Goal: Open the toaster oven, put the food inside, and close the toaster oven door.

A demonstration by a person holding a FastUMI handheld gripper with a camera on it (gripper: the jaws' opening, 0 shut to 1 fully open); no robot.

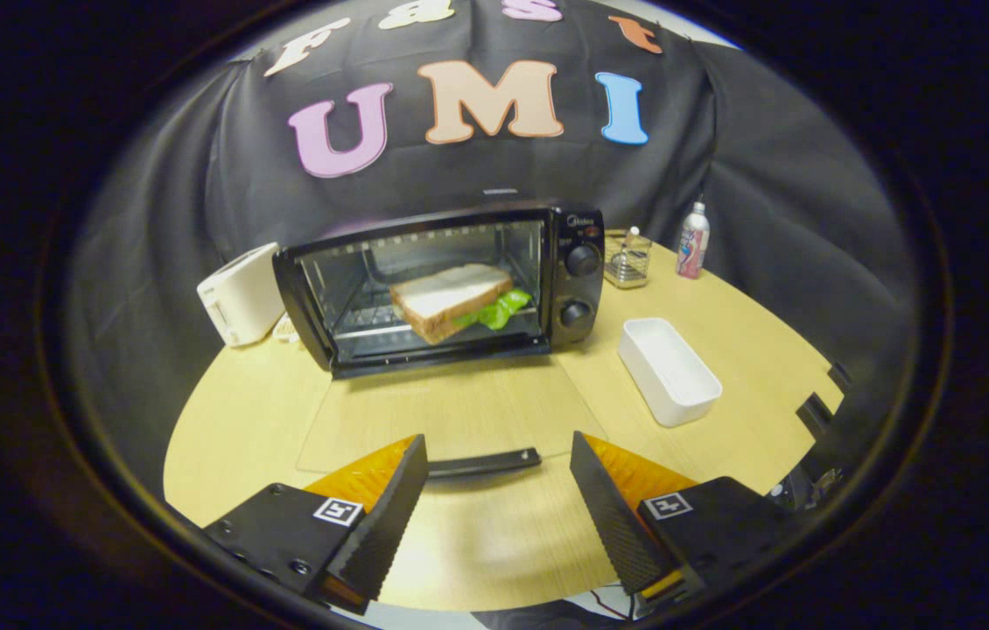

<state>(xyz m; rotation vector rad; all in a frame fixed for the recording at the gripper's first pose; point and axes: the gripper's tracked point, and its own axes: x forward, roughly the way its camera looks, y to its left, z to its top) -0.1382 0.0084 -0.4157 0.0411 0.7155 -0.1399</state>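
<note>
The fingers (499,490) stand spread wide apart, with nothing pinched between them. They hover low over the pale wooden counter (241,420). Just ahead of them, lying in the gap between the fingertips, is the dark handle (484,463) of the toaster oven door (451,411). The glass door is folded fully down and lies flat on the counter, so the wood grain shows through it. Neither finger touches the handle.

Beyond the door sits the toaster oven (446,284), a black box with its cavity open toward the fingers. Inside, on the wire rack, rests the sandwich (451,299): white bread on top with green lettuce poking out on the right side. Two round knobs (582,260) stand one above the other on the oven's right panel.

Ahead and to the right of the fingers, a white rectangular tray (668,371) lies on the counter, apart from the oven. Farther beyond it, near the cloth wall, stand a small wire basket (627,262) and a bottle (692,241) with a pale cap. To the left of the oven, just beside it, sits a white toaster (239,295).
</note>
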